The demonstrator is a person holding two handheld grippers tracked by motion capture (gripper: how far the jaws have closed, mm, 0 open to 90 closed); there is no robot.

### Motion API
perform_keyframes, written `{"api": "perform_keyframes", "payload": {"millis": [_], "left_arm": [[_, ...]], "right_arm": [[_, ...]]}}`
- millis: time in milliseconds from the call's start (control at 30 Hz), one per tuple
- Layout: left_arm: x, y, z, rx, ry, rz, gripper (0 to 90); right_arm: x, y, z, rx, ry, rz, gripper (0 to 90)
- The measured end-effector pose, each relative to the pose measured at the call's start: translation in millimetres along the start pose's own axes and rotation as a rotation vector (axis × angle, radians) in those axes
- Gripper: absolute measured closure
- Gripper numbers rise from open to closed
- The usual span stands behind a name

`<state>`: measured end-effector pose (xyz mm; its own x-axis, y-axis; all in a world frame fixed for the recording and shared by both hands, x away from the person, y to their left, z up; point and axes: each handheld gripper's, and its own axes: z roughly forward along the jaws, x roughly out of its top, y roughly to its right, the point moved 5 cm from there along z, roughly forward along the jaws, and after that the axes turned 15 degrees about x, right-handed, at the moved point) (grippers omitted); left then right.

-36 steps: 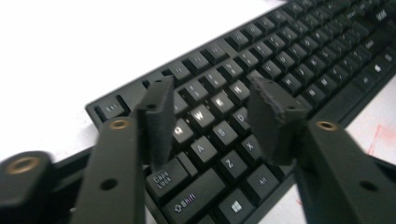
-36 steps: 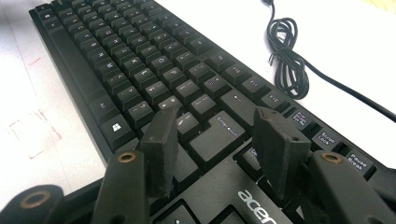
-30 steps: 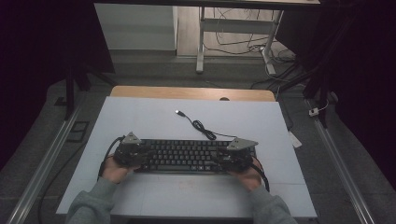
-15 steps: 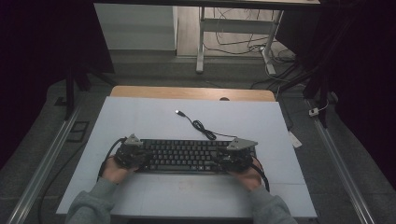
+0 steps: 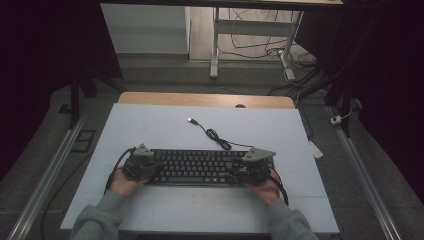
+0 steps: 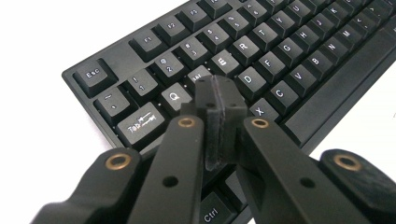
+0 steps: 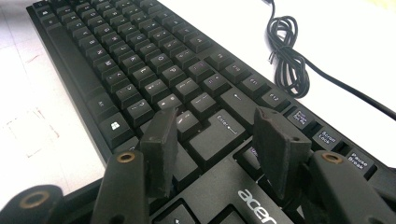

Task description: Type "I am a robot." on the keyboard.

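Left gripper [image 6: 219, 100] jaws pressed together over the keys, nothing between them, having just closed, right gripper [image 7: 217, 140] jaws apart, empty, above Enter, matte black keyboard [image 5: 200, 167] mid-table [image 5: 150, 125], coiled cable [image 5: 215, 135] beyond.

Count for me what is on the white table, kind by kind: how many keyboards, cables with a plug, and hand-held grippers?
Keyboards: 1, the black keyboard
Cables with a plug: 1, the keyboard's black cable, partly coiled, unplugged
Hand-held grippers: 2, the left gripper, shut over the keys, and the right gripper, open over the Enter end
Total: 4
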<state>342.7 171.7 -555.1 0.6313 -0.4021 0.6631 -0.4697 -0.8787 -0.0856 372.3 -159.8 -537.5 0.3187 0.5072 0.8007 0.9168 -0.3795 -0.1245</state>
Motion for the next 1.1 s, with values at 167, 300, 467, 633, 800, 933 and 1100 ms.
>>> {"api": "perform_keyframes", "payload": {"millis": [167,300,467,633,800,933,1100], "left_arm": [[-0.1,0.0,1.1,0.003,-0.001,-0.002,88.5],[-0.2,2.0,3.6,0.005,-0.007,0.0,88.5],[0.1,4.4,5.1,0.034,-0.014,0.029,88.7],[5.3,1.7,-3.8,0.032,0.044,0.011,88.7],[12.4,-1.3,-16.4,0.025,0.107,-0.023,88.5],[15.3,-4.1,-21.5,0.013,0.144,-0.063,75.0],[16.1,-9.6,-24.9,0.018,0.164,-0.108,56.4]], "right_arm": [[-0.1,-0.3,0.5,-0.005,-0.005,-0.002,50.1],[-0.1,-0.2,0.6,-0.005,-0.005,-0.001,50.1],[0.2,-0.5,0.6,-0.003,-0.002,-0.003,50.1],[0.4,-0.6,0.2,-0.002,0.0,-0.004,50.1],[0.2,0.3,-0.1,-0.008,-0.002,-0.005,50.1],[0.3,-0.4,0.2,-0.003,-0.001,-0.005,50.1],[0.0,0.1,0.1,-0.004,0.0,-0.004,50.1]]}}
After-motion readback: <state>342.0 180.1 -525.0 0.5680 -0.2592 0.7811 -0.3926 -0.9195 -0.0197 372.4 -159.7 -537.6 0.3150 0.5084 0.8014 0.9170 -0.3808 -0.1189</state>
